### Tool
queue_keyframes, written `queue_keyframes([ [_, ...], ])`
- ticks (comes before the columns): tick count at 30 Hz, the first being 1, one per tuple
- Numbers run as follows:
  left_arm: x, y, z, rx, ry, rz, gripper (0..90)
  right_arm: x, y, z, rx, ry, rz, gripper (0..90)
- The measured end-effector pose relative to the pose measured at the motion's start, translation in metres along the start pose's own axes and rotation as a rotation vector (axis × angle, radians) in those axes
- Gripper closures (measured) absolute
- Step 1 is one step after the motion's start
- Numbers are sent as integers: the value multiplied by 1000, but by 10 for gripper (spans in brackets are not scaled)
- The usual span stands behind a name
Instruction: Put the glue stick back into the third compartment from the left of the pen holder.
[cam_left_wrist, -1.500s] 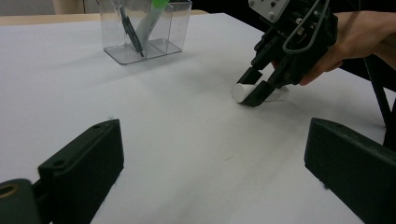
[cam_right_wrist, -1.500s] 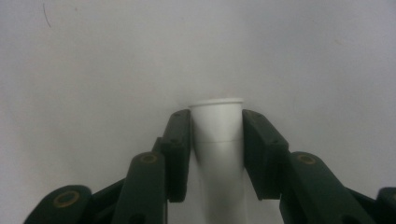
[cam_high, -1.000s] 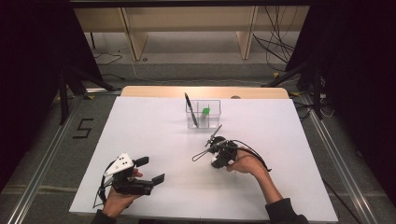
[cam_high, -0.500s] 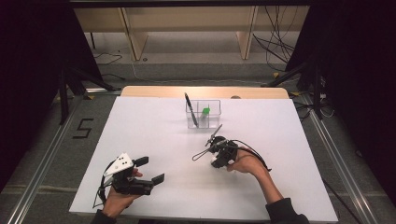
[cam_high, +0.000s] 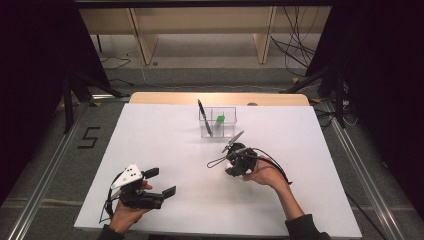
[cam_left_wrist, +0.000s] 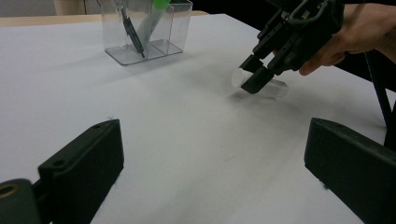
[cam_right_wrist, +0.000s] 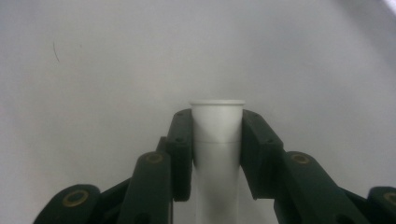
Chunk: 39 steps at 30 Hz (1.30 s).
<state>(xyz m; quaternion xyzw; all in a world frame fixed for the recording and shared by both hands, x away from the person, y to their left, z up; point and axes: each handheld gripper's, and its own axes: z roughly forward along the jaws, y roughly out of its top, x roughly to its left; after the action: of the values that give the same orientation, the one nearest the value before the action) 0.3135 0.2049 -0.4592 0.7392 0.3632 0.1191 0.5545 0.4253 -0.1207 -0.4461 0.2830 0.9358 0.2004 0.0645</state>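
I'm clamping the tube in the right gripper, its axis lying along the jaws, left gripper idling open, farther off.

The desk carries a white, matt covering, smooth like paper or laminate, with a strip of pale wood showing along its far edge. The organizer is clear, glossy plastic that catches highlights on its walls. The tube looks like white plastic, smooth and satin, with a slightly translucent body seen in the left gripper view. The right gripper has fingers of black matt plastic with brass-coloured metal rivets; the left gripper shows the same dull black finish.
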Motion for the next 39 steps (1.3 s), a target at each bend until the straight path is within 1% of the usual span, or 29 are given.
queue_keyframes([
  [3, 0, 0, 0, 0, 0, 0, 42, -2, -4, -6, -64, 9, 25, 676],
  [5, 0, 0, 0, 1, 1, 0, 42, -4, -7, -9, -107, 14, 50, 676],
  [6, 0, 0, 0, 1, 1, 0, 42, -6, -9, -10, -133, 10, 58, 676],
  [9, 0, 0, 1, 1, 0, 0, 42, -9, -15, -15, -204, 20, 101, 676],
  [10, 0, 0, 0, 1, 1, 1, 42, -10, -15, -17, -220, 16, 113, 676],
  [12, 0, 0, 0, 0, 1, 2, 42, -11, -17, -23, -261, 2, 123, 676],
  [15, 0, 0, 0, 0, 1, 1, 42, -14, -19, -29, -324, -10, 159, 676],
  [19, -1, 0, 0, -2, 0, 3, 42, -17, -23, -33, -406, -24, 209, 676],
  [23, -1, 0, -1, -2, -1, 3, 42, -22, -27, -35, -480, -58, 263, 675],
  [26, -1, 0, -1, -1, -1, 5, 42, -25, -30, -37, -511, -76, 295, 675],
  [29, -1, 0, -1, -3, -1, 3, 42, -27, -32, -37, -539, -79, 321, 675],
  [36, -1, 0, -1, -3, -2, 4, 42, -30, -35, -36, -561, -100, 359, 675],
  [39, 0, 0, -1, -1, 0, 3, 42, -30, -35, -39, -584, -116, 368, 675],
])
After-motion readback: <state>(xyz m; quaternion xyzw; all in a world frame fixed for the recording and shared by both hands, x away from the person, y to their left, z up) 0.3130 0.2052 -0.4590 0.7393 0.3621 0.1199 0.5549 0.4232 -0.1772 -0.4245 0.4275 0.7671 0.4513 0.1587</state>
